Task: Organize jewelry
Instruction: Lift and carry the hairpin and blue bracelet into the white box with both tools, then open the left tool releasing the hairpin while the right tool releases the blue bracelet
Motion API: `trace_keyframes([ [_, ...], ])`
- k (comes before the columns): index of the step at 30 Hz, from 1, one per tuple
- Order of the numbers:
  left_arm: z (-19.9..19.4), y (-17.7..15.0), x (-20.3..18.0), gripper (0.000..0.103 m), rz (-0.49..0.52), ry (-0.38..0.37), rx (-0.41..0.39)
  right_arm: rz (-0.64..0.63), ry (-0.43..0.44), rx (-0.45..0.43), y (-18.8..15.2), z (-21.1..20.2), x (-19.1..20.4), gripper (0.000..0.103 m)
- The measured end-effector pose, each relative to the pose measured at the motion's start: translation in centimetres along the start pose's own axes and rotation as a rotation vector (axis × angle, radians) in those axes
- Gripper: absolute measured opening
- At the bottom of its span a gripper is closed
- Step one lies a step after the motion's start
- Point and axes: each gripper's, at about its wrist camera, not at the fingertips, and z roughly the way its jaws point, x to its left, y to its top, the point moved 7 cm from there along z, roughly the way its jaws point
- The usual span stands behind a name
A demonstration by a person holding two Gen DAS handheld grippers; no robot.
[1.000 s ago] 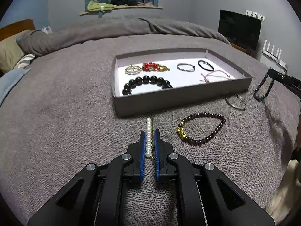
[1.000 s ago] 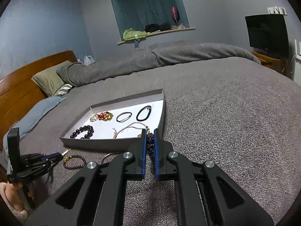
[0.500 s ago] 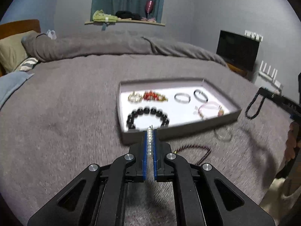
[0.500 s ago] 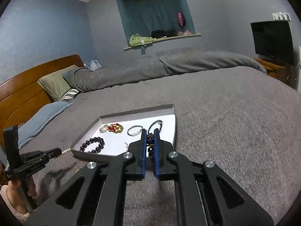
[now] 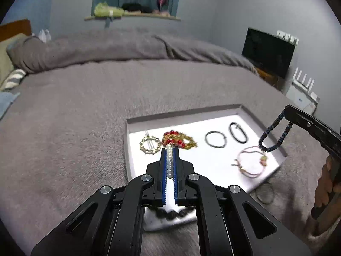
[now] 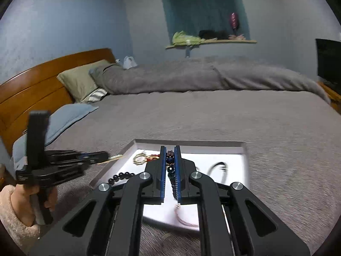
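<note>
Both grippers have been carried over the shallow grey cardboard tray [image 5: 240,108] on the grey bed [image 5: 85,111]; the white pearl strand [image 5: 169,162] is pinched by the left gripper [image 5: 169,149], the dark blue beaded bracelet [image 6: 170,166] by the right gripper [image 6: 170,149].

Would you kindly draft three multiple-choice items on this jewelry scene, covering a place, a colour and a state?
1. Where does the pink cord bracelet lie?
A. in the white-lined tray
B. on the pillow
C. on the window shelf

2. What colour are the beads that the left gripper holds?
A. red
B. white
C. green

3. How is the dark blue bead bracelet in the right gripper placed?
A. flat in the tray
B. lying on the blanket
C. hanging in the air

Answers:
1 A, it rests on the tray's white floor near the right wall.
2 B, a white pearl strand sits between the fingers.
3 C, it dangles from the fingertips over the tray's right edge.
</note>
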Motion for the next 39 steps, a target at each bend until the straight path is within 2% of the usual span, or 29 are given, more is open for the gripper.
trace_keyframes([
  [5,3.5,-0.1,1.3,0.006,-0.024,-0.009,0.087,0.001,0.055,0.076,-0.9,4.3,1.1,0.007],
  [11,5.5,-0.6,1.7,0.006,-0.031,-0.007,0.113,0.043,0.116,0.183,-3.0,7.2,1.0,0.007],
  [15,6.0,-1.6,1.9,0.006,-0.035,-0.008,0.132,0.048,0.086,0.223,-4.2,7.7,0.2,0.007],
  [21,5.9,-1.9,2.4,0.006,-0.015,0.035,0.13,0.064,0.056,0.249,-4.8,8.3,-0.8,0.007],
  [32,6.5,-1.9,2.4,0.006,0.036,0.113,0.133,0.063,0.079,0.331,-6.4,9.4,-0.4,0.007],
  [39,5.7,-2.3,2.2,0.006,0.077,0.152,0.151,0.044,0.087,0.352,-6.8,9.4,0.1,0.007],
])
